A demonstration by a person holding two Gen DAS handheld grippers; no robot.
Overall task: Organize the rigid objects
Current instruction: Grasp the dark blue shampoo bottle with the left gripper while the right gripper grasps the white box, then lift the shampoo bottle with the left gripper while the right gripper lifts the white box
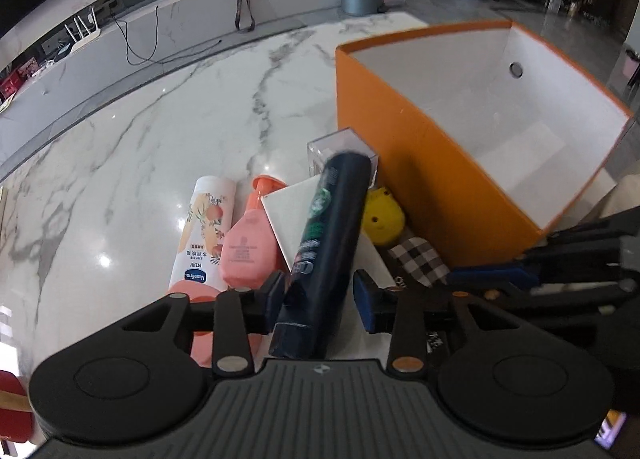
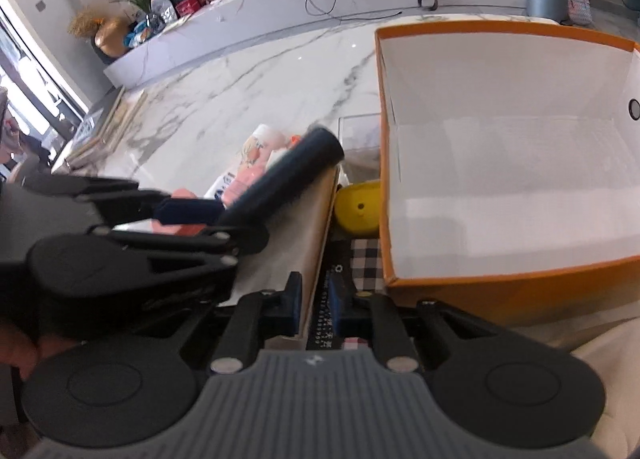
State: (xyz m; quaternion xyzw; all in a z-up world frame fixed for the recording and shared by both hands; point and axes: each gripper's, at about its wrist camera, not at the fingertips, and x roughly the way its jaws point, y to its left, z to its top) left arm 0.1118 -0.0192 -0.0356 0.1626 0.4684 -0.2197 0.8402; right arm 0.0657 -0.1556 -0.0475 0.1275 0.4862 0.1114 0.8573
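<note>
Left wrist view: left hand-held gripper holds dark tube; right hand-held gripper clamps white box.

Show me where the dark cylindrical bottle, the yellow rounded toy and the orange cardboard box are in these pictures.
dark cylindrical bottle (image 1: 332, 235), left wrist view, middle of its labelled body
yellow rounded toy (image 1: 382, 219), left wrist view, its top surface
orange cardboard box (image 2: 500, 291), right wrist view, near outer wall

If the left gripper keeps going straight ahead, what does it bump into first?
The left gripper already has the dark blue cylindrical bottle between its fingers. Pushed straight on, that bottle's tip would probably meet the clear plastic box before the orange cardboard box; depth is unclear.
</note>
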